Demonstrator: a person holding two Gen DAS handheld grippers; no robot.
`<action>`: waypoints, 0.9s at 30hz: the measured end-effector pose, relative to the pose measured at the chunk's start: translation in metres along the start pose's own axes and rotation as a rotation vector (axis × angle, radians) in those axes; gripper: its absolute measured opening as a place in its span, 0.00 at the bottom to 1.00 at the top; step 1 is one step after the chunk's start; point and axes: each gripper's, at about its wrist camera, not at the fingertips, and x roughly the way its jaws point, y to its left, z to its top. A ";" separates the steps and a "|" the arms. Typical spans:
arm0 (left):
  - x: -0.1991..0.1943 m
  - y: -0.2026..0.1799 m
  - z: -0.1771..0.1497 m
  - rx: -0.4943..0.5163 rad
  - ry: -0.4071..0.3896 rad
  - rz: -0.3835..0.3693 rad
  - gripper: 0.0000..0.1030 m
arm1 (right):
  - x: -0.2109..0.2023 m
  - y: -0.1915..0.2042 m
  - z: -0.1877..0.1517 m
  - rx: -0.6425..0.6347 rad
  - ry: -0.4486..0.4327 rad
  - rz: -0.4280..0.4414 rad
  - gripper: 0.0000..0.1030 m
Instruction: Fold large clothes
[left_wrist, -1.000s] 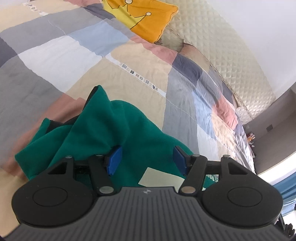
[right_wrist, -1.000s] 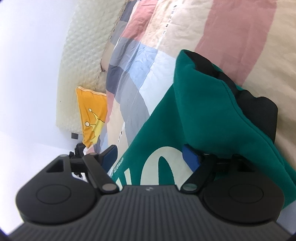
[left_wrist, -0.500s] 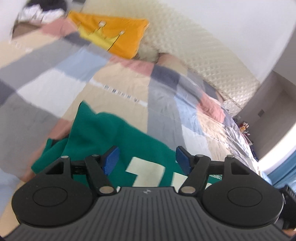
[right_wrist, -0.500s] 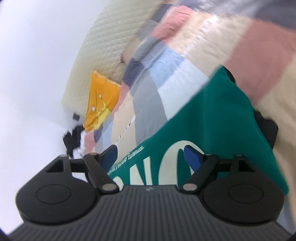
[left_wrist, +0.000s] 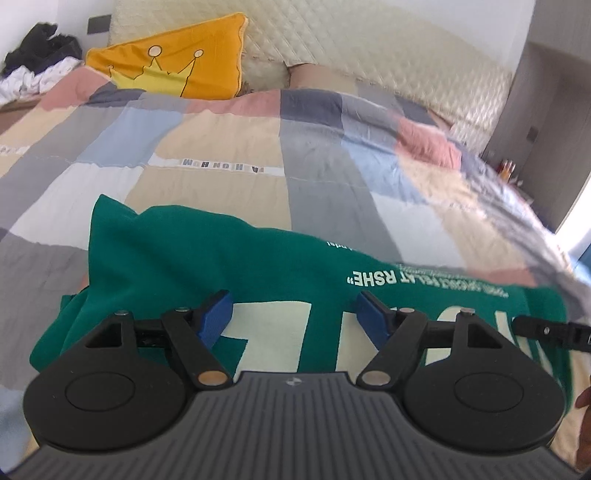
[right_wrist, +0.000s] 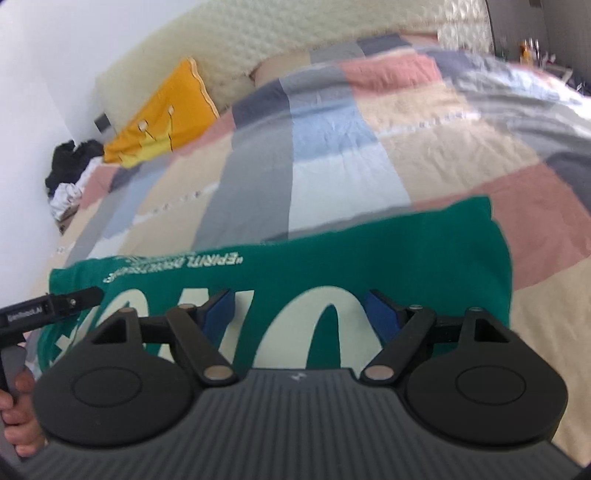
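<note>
A green garment (left_wrist: 207, 258) with large cream letters lies folded across the patchwork bedspread (left_wrist: 229, 147); its printed side faces up. My left gripper (left_wrist: 295, 314) hovers over the garment's left part with its jaws opening, and the blue pads (left_wrist: 216, 314) press on no cloth. In the right wrist view the same green garment (right_wrist: 424, 251) stretches across the front, and my right gripper (right_wrist: 299, 310) stands open above its cream lettering, gripping nothing. Each view shows the other gripper's tip at its edge.
An orange pillow (left_wrist: 173, 62) with a crown print leans on the quilted cream headboard (left_wrist: 369, 44). A pile of dark and white clothes (left_wrist: 33, 62) sits at the far left by the wall. A person's hand (right_wrist: 18, 410) holds the other gripper's handle.
Both grippers have rolled level and drawn back from the garment. The green cloth now lies flatter, its lettering showing. The left jaws have widened.
</note>
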 end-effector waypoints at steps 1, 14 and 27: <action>0.003 0.000 0.000 0.007 0.004 0.004 0.76 | 0.004 -0.003 0.000 0.012 0.006 0.005 0.79; 0.026 0.000 -0.002 0.049 0.048 0.029 0.78 | 0.030 0.006 -0.018 -0.072 -0.054 -0.051 0.84; -0.027 -0.002 -0.010 0.050 -0.023 0.013 0.78 | -0.010 0.024 -0.026 -0.062 -0.100 -0.079 0.84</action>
